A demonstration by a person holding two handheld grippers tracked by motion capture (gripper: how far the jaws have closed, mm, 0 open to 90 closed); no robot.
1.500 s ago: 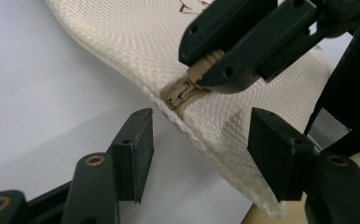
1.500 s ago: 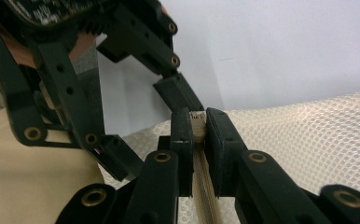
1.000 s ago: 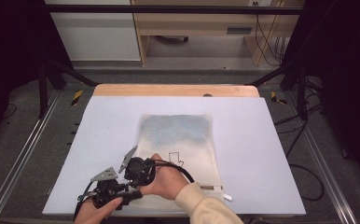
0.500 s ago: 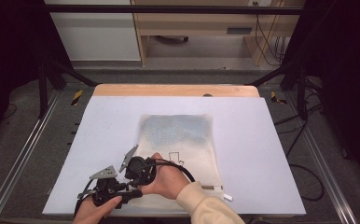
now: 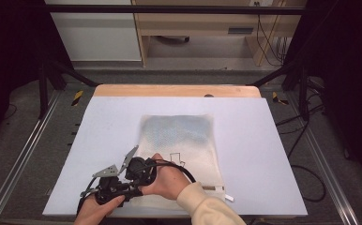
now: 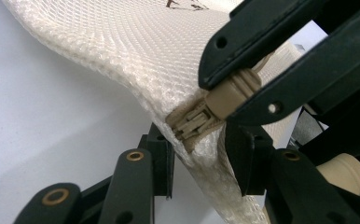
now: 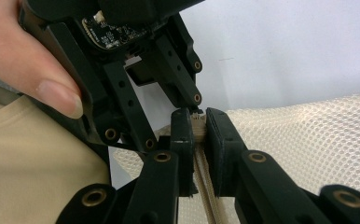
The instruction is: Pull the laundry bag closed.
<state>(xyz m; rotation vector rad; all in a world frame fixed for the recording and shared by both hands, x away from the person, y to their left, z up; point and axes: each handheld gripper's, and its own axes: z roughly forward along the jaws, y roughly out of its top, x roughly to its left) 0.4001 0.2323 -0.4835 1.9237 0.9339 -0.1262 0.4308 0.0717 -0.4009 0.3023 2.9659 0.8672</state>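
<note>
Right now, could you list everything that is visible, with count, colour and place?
mesh bag: one, cream with a bluish patch at the far end, flat in the middle of the mat.
zipper: one, beige, along the bag's near edge.
zipper pull: one, beige, at the bag's near left corner.
mat: one, pale grey-blue, covering the table.
table: one, wood, its far edge showing beyond the mat.
right tongs: one, black, shut on the zipper pull.
left tongs: one, black, jaws either side of the bag's corner, just been closing.
</note>
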